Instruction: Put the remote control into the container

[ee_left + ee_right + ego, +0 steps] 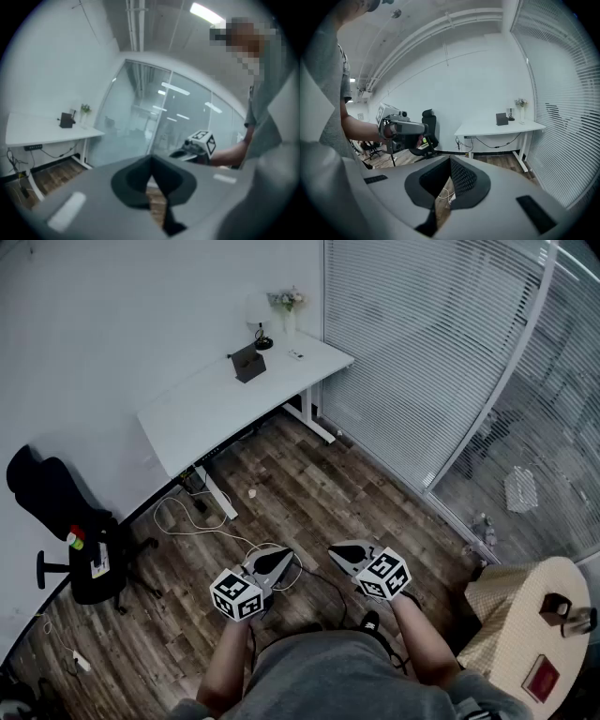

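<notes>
Left gripper (pixel 277 559), right gripper (pixel 339 554): jaws pressed together, empty, carried at waist, likely for approach. Container (pixel 248 363), probable remote control (pixel 296 354) on far desk (pixel 216 404).

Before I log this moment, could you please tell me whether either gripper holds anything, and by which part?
Nothing is held: the left gripper and the right gripper are both shut and empty.

1. The container (pixel 248 363) is a small dark box standing on the white desk (pixel 202 409), toward its far end.
2. The remote control (pixel 296 354) is a small pale oblong (too distant for detail), lying flat on the same desk, right of the container and apart from it.
</notes>
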The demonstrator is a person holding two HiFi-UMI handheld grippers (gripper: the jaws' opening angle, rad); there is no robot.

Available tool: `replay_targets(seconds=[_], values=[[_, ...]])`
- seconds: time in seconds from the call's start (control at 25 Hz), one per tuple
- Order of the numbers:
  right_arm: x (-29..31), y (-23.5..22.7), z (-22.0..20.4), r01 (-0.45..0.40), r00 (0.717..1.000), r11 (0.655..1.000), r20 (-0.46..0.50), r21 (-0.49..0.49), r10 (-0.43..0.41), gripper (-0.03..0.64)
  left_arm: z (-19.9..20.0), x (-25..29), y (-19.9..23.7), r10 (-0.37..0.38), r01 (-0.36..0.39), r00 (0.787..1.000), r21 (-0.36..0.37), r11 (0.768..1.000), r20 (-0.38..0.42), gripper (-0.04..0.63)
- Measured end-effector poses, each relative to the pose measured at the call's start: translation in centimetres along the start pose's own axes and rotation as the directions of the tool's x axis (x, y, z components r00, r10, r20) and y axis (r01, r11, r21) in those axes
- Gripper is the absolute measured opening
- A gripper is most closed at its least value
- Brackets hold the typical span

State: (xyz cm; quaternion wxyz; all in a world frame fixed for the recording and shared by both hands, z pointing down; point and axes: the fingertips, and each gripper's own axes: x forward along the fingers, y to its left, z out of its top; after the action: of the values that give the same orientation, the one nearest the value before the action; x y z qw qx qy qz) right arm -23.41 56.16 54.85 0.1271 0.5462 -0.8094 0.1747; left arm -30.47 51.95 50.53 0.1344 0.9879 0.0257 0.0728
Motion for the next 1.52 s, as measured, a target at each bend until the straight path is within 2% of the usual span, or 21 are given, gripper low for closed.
replay_targets(seconds=[0.44, 0.64, 0.96, 1.32, 1.52], values=[[-0.9, -1.3, -0.2, -0.020, 1.000, 1.000, -0.009, -0.002, 0.020, 0.016, 0.4, 1.2, -0.7, 0.023, -0.023, 1.000, 0.000, 1.000, 0.002, -0.002], [-1.3, -2.2, 0.1, -0.045, 0.999, 0.999, 0.026, 0.023, 0.045, 0.017, 0.2, 1.9, -0.6, 0.056, -0.056, 0.998, -0.008, 0.998, -0.002, -0.002], [-3.2, -4.7, -0.1, -0.105, 0.994, 0.994, 0.031, 0.008, 0.104, 0.017, 0.4, 4.7, -1.6, 0.118, -0.118, 0.993, -0.007, 0.993, 0.000, -0.002], [-7.8, -8.3, -2.5, -0.187, 0.982, 0.982, -0.012, -0.026, 0.186, 0.017, 0.0, 9.9, -4.9, 0.205, -0.204, 0.978, -0.025, 0.979, 0.027, -0.002], [-10.1, -10.6, -4.2, -0.213, 0.976, 0.977, -0.045, -0.029, 0.211, 0.017, -0.4, 12.8, -7.3, 0.226, -0.225, 0.973, -0.027, 0.974, 0.036, -0.002]])
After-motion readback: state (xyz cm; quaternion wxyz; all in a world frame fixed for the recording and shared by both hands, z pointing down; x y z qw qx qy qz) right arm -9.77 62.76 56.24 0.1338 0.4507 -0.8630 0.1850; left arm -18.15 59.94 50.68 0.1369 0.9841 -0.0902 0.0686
